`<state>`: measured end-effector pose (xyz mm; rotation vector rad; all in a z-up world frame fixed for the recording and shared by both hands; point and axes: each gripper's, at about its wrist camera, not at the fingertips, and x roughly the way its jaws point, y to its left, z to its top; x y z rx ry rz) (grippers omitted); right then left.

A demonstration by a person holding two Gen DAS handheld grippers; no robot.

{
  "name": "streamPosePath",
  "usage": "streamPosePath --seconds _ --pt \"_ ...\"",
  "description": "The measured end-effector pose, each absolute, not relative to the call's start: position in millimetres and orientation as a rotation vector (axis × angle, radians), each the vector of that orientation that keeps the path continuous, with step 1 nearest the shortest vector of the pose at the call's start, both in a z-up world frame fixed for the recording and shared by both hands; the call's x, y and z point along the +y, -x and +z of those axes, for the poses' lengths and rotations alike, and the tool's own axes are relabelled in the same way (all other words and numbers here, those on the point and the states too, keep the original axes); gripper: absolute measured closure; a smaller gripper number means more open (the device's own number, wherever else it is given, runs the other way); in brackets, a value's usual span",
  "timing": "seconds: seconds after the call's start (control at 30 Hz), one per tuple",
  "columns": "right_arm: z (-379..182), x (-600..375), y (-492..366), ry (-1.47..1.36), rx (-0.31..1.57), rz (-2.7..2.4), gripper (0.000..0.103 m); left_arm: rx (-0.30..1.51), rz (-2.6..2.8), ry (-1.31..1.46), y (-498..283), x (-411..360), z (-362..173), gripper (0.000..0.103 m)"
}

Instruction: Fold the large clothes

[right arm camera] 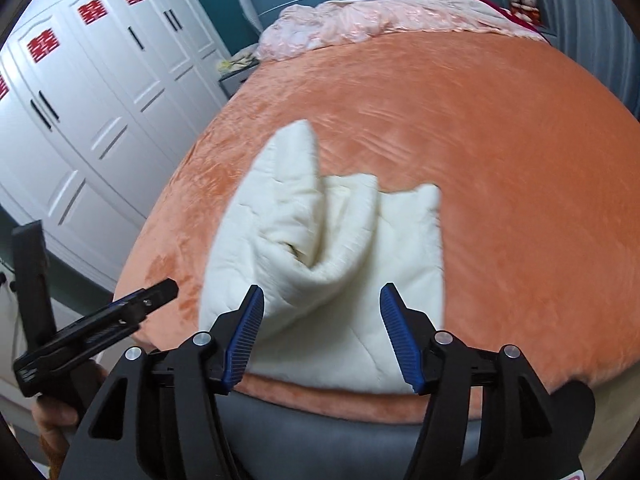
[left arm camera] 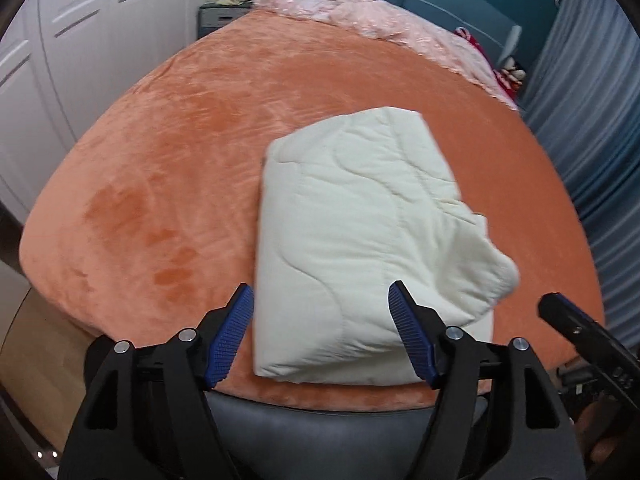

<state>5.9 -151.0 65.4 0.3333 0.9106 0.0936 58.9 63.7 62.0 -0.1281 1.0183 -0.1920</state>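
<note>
Folded cream quilted cover, lying free on orange plush bedspread; both tools empty.

Item: cream, padded, wave-stitched cloth (left arm camera: 352,240), folded to a thick oblong at the near edge of the orange plush bedspread (left arm camera: 160,160), just beyond the grey bed frame (left arm camera: 320,420). Its right-hand corner bulges loose, and the right wrist view shows the layers gaping there (right arm camera: 316,256). Left gripper (left arm camera: 322,336): blue ribbed pads spread wide, nothing pressed between them, cloth lying beyond. Right gripper (right arm camera: 322,336): likewise wide and empty. Step, as judged: release after a fold, bundle nearly complete. Next move likely calls for pinching the loose right corner, tucking it flat and squaring the stack without dragging the lower layers. Background: crumpled pink satin bedding (left arm camera: 360,12) at the far edge; white wardrobe doors (right arm camera: 100,100).
</note>
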Motion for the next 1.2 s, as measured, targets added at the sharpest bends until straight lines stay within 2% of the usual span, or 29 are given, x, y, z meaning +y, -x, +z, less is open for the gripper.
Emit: streamPosePath --seconds 0.2,0.27,0.3,0.37,0.4,0.67,1.2 --pt "69 -114 -50 -0.192 0.946 0.122 0.043 1.015 -0.115 0.109 -69 76 56 0.036" --pt "60 -110 -56 -0.178 0.988 0.126 0.057 1.012 -0.126 0.100 -67 74 57 0.036" --pt "55 -110 -55 -0.173 1.003 0.125 0.078 1.007 -0.134 0.093 -65 72 59 0.036" --pt "50 -112 -50 -0.167 0.997 0.119 0.088 0.996 -0.143 0.068 -66 69 61 0.036" --pt "49 -116 -45 -0.181 0.992 0.121 0.090 0.990 -0.149 0.055 -66 66 62 0.036" --pt "43 -155 10 -0.216 0.969 -0.005 0.092 0.999 -0.218 0.008 -57 34 59 0.036" --pt "-36 -179 31 -0.176 1.138 -0.126 0.093 1.099 -0.286 -0.158 -35 -32 7 0.036"
